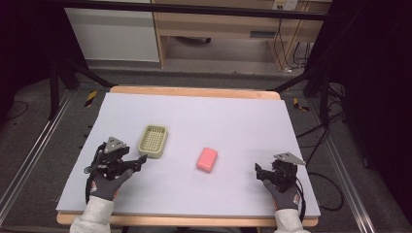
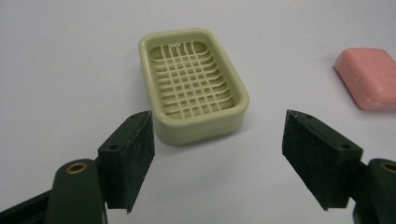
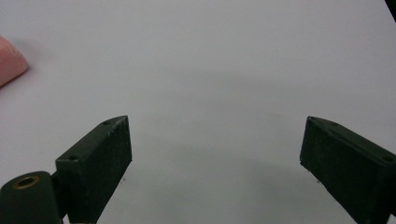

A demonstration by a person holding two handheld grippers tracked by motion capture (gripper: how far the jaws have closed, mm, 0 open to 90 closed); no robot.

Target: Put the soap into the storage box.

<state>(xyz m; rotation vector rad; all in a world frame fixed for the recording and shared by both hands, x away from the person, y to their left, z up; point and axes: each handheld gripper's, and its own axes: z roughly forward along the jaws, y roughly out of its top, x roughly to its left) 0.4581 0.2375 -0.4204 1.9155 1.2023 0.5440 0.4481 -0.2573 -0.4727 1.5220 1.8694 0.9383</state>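
Across the pale lilac sheet that covers the table (image 1: 233, 121), everything lies spread out with room between, which reads as a layout made so each piece can be reached without knocking the other. Biggest of the loose things is the pale green soap dish (image 1: 153, 141), set flat left of the middle, its gridded floor facing up and nothing in it, so it looks ready to receive something from above. Right of it and well apart lies the pink soap bar (image 1: 207, 159), flat on its broad face near the middle of the sheet; that gap suggests the bar is meant to be carried across into the dish, though neither has been taken up yet. The left claw (image 1: 142, 160) sits just beside the dish's near end, held by a gloved hand that comes in from the table's near edge; in the left gripper view the dish (image 2: 192, 84) stands just ahead of the spread jaws, one pad close to its corner but not pressing on it, so this claw is released and grasps nothing. Its aim at the dish hints that it means to steady or shift it. The right claw (image 1: 258, 170) rests near the right edge, jaws wide apart and bare in the right gripper view, with the bar (image 3: 10, 66) off to one side.
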